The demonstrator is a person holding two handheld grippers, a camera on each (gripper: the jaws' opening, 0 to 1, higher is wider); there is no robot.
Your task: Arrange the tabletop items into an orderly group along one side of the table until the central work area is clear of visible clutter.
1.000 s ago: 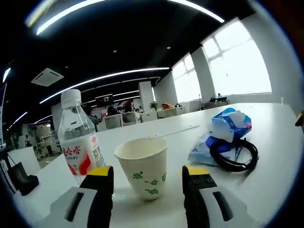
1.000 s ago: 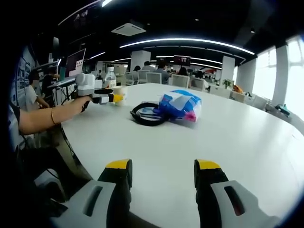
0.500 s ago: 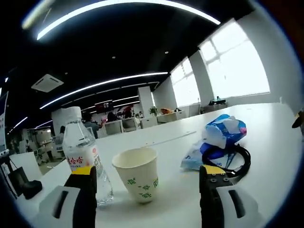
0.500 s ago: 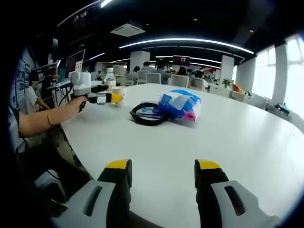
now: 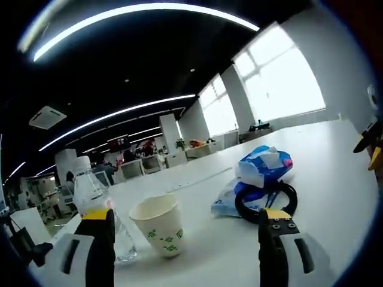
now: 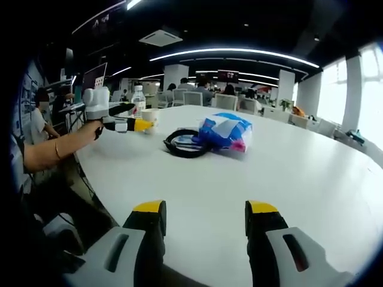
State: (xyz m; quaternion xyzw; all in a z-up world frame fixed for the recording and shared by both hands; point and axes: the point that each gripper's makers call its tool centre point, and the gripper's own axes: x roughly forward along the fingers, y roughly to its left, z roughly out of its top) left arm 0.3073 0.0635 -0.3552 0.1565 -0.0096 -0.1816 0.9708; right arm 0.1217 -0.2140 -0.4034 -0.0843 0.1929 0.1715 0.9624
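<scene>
A white paper cup (image 5: 159, 225) with green marks stands upright on the white table (image 5: 335, 197), just ahead of my left gripper (image 5: 185, 222), whose jaws are wide apart and hold nothing. A clear water bottle (image 5: 84, 188) stands left of the cup, partly behind the left jaw. Right of the cup, a blue tissue pack (image 5: 261, 168) rests on a black cable coil (image 5: 267, 202). In the right gripper view, my right gripper (image 6: 205, 213) hovers open and low over the near table. Far ahead are the pack (image 6: 225, 133), coil (image 6: 185, 144), cup (image 6: 149, 115), bottle (image 6: 139, 98) and left gripper (image 6: 140, 124).
A person's forearm (image 6: 54, 149) reaches in from the left over the curved table edge (image 6: 99, 179). Bare white tabletop (image 6: 311, 173) spreads to the right of the pack. Office desks, chairs and seated people fill the background beyond the table.
My left gripper has pulled back from the cup and its jaws have spread wider; the cup stays standing on the table. The right gripper has not moved.
</scene>
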